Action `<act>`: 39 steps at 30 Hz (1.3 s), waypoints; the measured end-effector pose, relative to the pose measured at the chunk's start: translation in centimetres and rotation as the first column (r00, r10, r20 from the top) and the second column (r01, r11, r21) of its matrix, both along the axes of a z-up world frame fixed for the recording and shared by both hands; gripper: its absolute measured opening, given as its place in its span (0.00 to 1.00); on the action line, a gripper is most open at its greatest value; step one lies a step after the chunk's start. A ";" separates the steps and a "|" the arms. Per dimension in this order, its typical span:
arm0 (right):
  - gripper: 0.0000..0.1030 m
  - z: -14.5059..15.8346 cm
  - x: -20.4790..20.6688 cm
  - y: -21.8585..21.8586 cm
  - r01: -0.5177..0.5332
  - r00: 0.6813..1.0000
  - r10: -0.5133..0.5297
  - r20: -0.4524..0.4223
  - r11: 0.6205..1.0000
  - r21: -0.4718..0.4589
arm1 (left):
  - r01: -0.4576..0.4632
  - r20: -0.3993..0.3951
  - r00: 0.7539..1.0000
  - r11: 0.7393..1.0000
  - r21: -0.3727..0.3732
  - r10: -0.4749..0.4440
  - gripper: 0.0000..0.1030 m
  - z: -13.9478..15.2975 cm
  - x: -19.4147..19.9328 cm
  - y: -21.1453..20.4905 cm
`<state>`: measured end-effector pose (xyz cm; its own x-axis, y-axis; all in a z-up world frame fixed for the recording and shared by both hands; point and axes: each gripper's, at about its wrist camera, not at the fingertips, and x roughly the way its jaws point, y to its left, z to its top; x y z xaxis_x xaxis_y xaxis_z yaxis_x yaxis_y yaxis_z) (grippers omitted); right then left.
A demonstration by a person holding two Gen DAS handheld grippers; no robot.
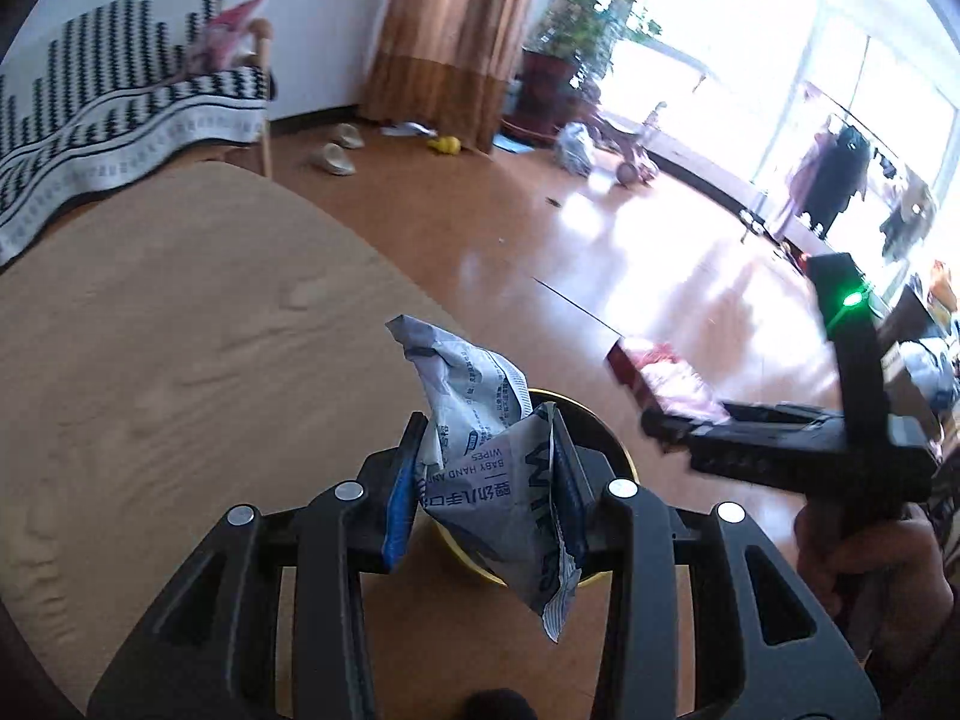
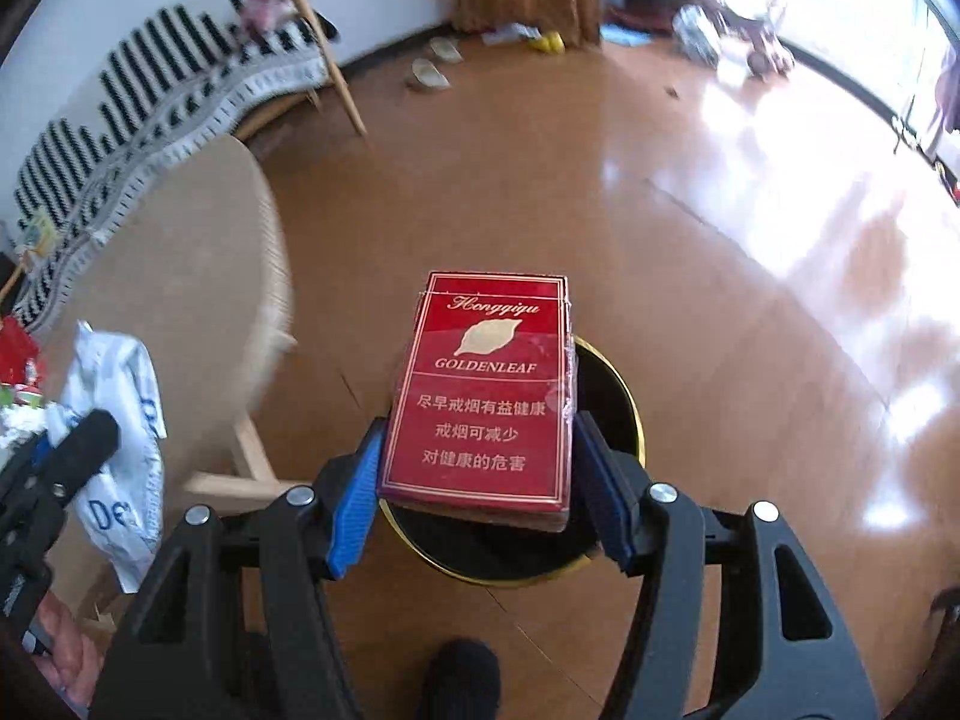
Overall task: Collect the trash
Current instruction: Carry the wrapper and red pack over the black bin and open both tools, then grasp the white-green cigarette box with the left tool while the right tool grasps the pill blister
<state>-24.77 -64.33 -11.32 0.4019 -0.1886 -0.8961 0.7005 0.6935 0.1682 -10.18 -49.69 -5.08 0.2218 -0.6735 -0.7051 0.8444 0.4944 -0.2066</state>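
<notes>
My left gripper (image 1: 489, 468) is shut on a crumpled white baby-wipes packet (image 1: 480, 420), held over a round black bin with a gold rim (image 1: 624, 456) that stands on the floor beside the table. My right gripper (image 2: 477, 468) is shut on a red cigarette pack (image 2: 486, 384), which hangs above the same black bin (image 2: 612, 396). In the left wrist view the right gripper (image 1: 660, 426) shows at the right with the red pack (image 1: 654, 372) in it. In the right wrist view the wipes packet (image 2: 120, 420) and the left gripper's finger (image 2: 90, 438) appear at the left.
A light wooden oval table (image 1: 180, 330) lies at the left, with a black-and-white patterned sofa (image 1: 108, 96) behind it. Slippers (image 1: 336, 150), a yellow toy (image 1: 444, 144) and a child's tricycle (image 1: 624, 150) lie on the shiny wooden floor. A person's hand (image 1: 864, 558) grips the right tool.
</notes>
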 end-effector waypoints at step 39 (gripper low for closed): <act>0.80 0.4 -3.9 -3.3 0.173 0.980 -0.178 0.083 0.982 0.071 | 0.096 -0.065 0.994 0.995 0.038 -0.093 0.74 -4.6 -1.9 -7.6</act>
<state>-28.68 -67.61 -10.96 0.4456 -0.2076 -0.8708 0.7909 0.5470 0.2743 -12.11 -57.26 -9.73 0.1128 -0.6594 -0.7433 0.8735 0.4224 -0.2421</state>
